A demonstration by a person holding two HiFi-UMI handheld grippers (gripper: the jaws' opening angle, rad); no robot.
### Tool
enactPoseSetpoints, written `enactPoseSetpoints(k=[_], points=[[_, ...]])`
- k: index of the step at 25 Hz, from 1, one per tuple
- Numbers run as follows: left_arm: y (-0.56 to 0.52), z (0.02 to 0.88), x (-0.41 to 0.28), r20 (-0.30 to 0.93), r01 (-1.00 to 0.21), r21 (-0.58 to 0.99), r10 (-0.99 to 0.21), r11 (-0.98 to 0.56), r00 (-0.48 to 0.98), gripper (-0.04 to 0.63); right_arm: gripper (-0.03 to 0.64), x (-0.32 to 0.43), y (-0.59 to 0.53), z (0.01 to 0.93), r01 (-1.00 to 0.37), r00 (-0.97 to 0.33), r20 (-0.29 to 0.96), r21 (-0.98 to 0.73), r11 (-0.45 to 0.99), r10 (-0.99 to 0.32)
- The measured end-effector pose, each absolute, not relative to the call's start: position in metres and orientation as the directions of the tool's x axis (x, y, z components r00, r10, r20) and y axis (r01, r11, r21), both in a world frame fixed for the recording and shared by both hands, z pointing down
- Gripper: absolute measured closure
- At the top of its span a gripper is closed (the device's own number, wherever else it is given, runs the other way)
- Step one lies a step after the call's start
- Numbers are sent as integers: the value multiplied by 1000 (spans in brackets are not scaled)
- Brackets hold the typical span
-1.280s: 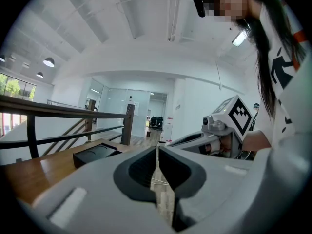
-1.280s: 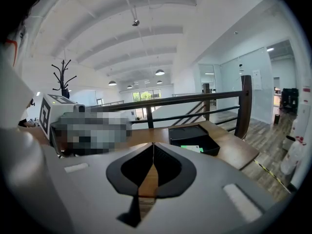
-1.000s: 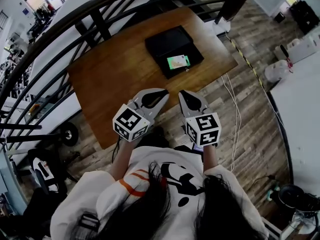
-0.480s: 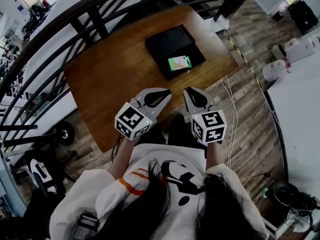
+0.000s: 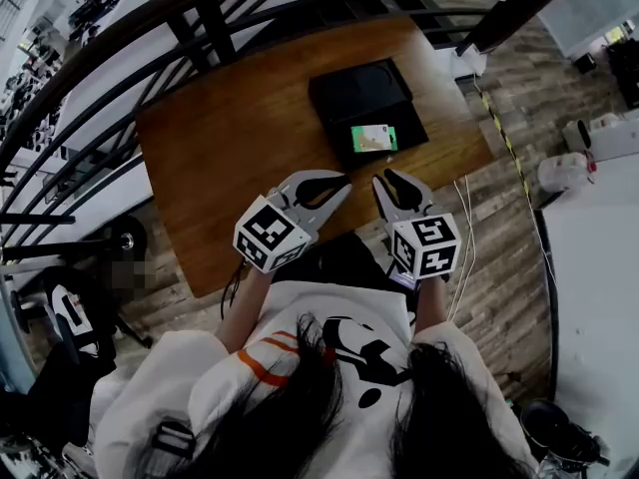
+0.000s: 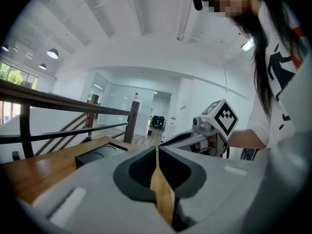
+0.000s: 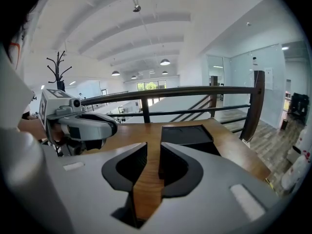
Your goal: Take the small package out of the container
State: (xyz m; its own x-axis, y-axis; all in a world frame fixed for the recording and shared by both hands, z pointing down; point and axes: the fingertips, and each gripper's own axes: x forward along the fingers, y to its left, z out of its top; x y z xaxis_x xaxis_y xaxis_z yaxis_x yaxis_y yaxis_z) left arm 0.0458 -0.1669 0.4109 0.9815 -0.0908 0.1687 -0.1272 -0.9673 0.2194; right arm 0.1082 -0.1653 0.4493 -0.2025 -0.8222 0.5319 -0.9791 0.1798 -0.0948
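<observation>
From the head view, looking steeply down, a brown wooden table (image 5: 230, 158) stands beside a dark railing (image 5: 150, 28), with plank flooring (image 5: 499, 228) to its right. A black container (image 5: 361, 93) sits on the far right part of the table, and the small green package (image 5: 373, 139) lies inside it, at its near right corner. You hold both grippers side by side above the table's near edge, pointing toward the container and well apart from it. Your left gripper (image 5: 337, 182) is at the left and your right gripper (image 5: 385, 178) is just beside it. From the left gripper view, your left gripper (image 6: 157, 149) has its jaws clenched, with the tips meeting and nothing between them. The container (image 6: 95, 156) shows beyond it at the left on the table (image 6: 39, 167), and the right gripper's marker cube (image 6: 223, 118) shows at the right. From the right gripper view, your right gripper (image 7: 152, 150) has its jaws a narrow slit apart, grasping nothing, and bare wood shows through the gap. The container (image 7: 187, 134) sits just beyond the tips, slightly right. The package cannot be made out here. Your left gripper shows at the left.
</observation>
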Motion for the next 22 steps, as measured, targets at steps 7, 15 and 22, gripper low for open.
enactPoseSetpoints(k=[7, 15, 22], points=[[-196, 418, 82, 187, -190, 232, -148, -954, 971, 595, 477, 155, -196, 470, -968, -239, 579, -80, 237, -780], [-224, 425, 106, 208, -262, 237, -214, -936, 954, 595, 377, 175, -233, 506, -893, -389, 646, -90, 440, -657], [-237, 426, 111, 230, -333, 229, -282, -915, 932, 595, 309, 175, -260, 553, -759, -498, 736, -113, 641, -459]])
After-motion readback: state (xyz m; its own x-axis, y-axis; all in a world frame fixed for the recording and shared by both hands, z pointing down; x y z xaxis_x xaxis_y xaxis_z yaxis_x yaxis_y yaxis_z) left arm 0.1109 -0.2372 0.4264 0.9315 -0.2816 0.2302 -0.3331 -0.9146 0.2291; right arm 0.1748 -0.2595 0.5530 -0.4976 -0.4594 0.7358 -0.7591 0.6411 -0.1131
